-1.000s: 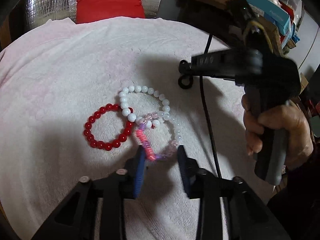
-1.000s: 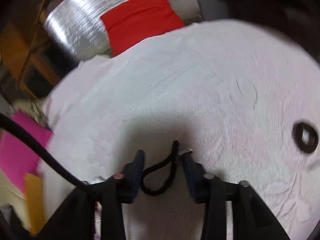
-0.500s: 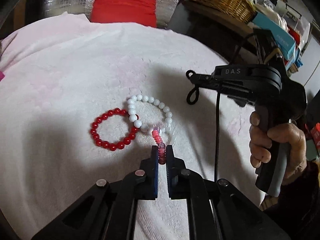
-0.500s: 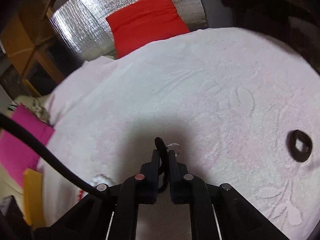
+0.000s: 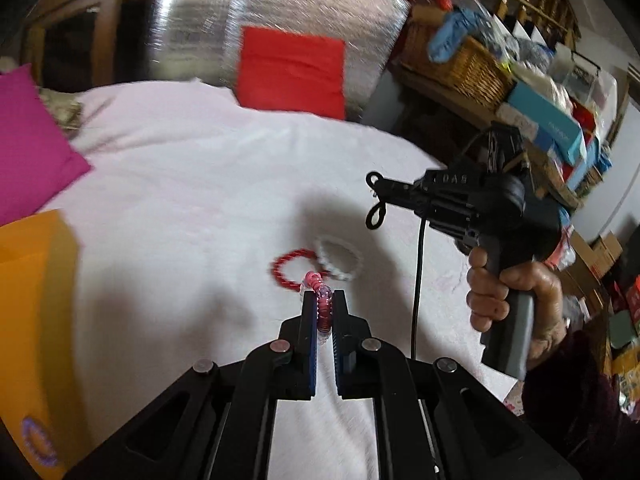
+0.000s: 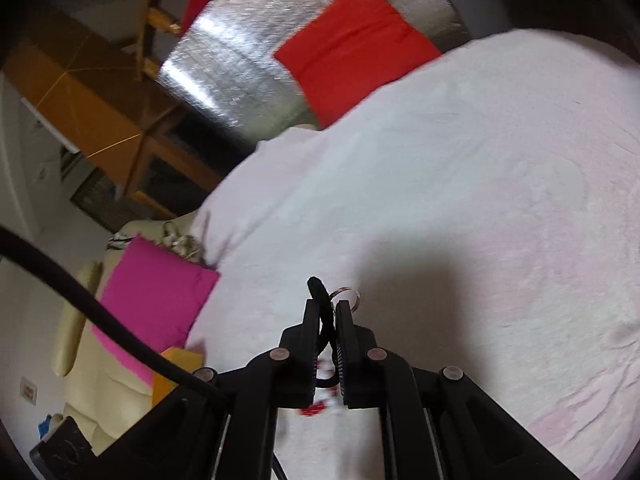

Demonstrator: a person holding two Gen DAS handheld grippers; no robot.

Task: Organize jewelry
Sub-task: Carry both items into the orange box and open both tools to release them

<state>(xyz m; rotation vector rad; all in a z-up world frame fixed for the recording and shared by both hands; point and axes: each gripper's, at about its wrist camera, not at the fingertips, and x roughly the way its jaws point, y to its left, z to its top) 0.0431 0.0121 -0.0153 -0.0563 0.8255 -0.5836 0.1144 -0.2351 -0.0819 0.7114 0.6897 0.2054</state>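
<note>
Up off the pale pink towel [image 5: 192,184], the left gripper [image 5: 323,300] had its two fingers pressed together on a pink and purple coiled bracelet [image 5: 322,307], whose beaded end stuck out just past the fingertips. Below it, on the towel, a red bead bracelet [image 5: 289,269] and a white bead bracelet [image 5: 338,261] lay touching each other, both blurred. To the right in that view, a person's hand [image 5: 516,300] held the handle of the right gripper [image 5: 375,191], from whose tip a black cord loop [image 5: 375,216] hung down clear of the cloth. Seen from the right wrist camera, the right gripper [image 6: 329,308] was clamped on that black cord loop [image 6: 318,290], which rose a little above the fingertips, with a small silver ring [image 6: 347,293] showing at the tip beside it; whether the ring was pinched or only attached to the cord could not be told. A magenta cushion [image 5: 28,140] and an orange sheet [image 5: 36,320] lay at the left edge of the towel, a red cushion [image 5: 292,70] leaned on a silver quilted panel [image 5: 224,20] behind, and a wicker basket [image 5: 460,64] sat among clutter on the right.
</note>
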